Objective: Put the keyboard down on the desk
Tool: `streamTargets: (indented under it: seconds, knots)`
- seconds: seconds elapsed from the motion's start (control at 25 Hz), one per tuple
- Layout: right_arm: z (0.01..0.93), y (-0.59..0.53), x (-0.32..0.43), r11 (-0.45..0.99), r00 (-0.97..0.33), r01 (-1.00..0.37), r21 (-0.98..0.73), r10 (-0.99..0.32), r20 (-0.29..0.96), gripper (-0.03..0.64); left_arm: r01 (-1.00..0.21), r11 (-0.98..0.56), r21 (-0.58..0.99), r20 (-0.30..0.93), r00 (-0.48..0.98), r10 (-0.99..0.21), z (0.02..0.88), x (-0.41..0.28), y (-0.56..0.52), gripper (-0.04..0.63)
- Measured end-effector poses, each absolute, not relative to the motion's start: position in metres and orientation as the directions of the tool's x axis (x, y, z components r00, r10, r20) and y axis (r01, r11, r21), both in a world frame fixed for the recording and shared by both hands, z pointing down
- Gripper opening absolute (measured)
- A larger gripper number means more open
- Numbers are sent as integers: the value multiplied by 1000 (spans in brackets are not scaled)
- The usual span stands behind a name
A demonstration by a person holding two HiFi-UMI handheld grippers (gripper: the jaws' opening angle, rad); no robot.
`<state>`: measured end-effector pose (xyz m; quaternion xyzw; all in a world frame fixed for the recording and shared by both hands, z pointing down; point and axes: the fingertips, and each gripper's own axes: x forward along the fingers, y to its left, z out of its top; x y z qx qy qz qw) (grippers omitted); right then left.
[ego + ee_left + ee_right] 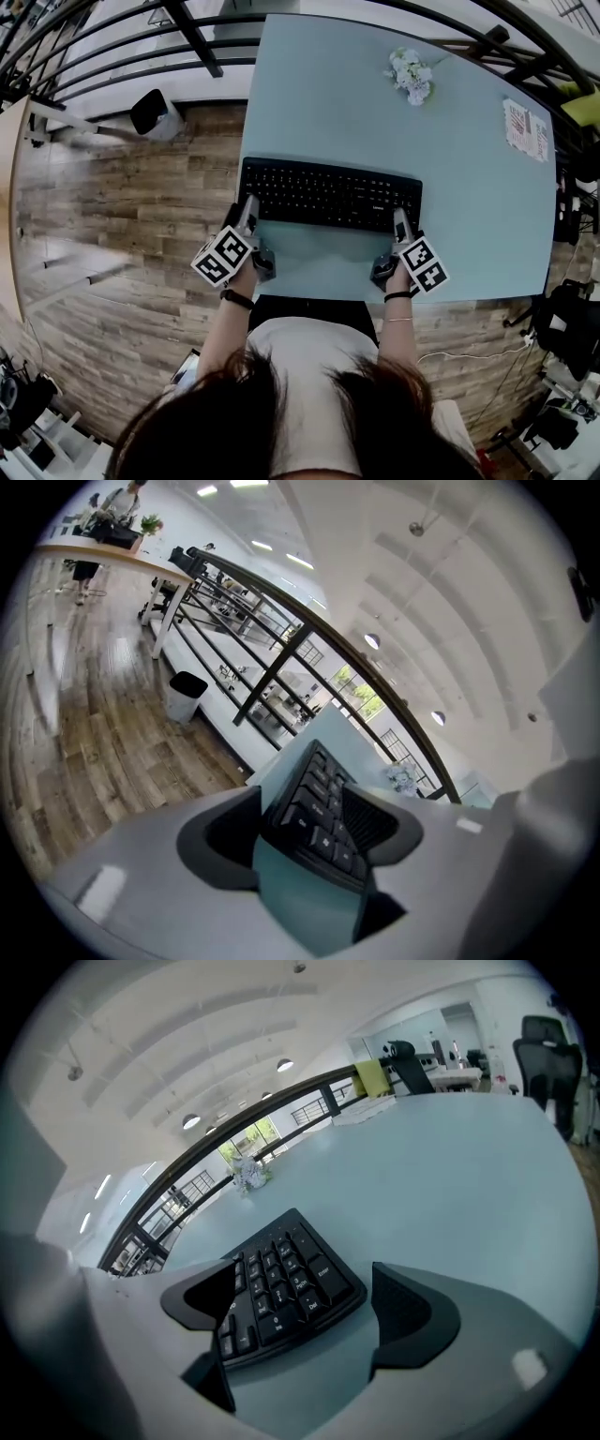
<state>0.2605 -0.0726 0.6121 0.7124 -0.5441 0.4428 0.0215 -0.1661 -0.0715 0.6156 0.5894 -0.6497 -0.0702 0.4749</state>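
Black keyboard flat on pale blue desk, near front edge, long side across person. Left gripper pinching keyboard's left end, pads against it. Right gripper spread wide round right end, numpad corner between jaws, outer pad clear of it. White flower bunch far back on desk, well apart.
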Motion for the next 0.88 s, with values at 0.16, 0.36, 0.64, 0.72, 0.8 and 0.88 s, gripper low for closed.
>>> streamTargets:
  seconds: [0.16, 0.36, 0.64, 0.72, 0.8, 0.88]
  knots:
    - [612, -70, 257, -366, -39, -789, -494, -773, 634, 425, -731, 300, 613, 546, 118, -829, 614, -172, -67, 295]
    - [608, -67, 257, -357, -27, -781, -513, -800, 599, 425, -786, 256, 563, 525, 101, -845, 602, -175, -70, 295]
    - [601, -68, 255, -324, -28, -809, -490, -811, 584, 423, -784, 229, 578, 504, 121, -855, 597, -172, -74, 293]
    - [596, -70, 255, -306, -32, -822, -479, -816, 577, 423, -789, 207, 579, 489, 133, -862, 592, -169, -79, 293]
    - [589, -73, 253, -283, -40, -837, -469, -823, 567, 423, -796, 180, 578, 470, 145, -871, 584, -166, -85, 293]
    - [580, -78, 249, -248, -51, -852, -461, -837, 545, 422, -803, 152, 577, 448, 155, -881, 575, -165, -93, 293]
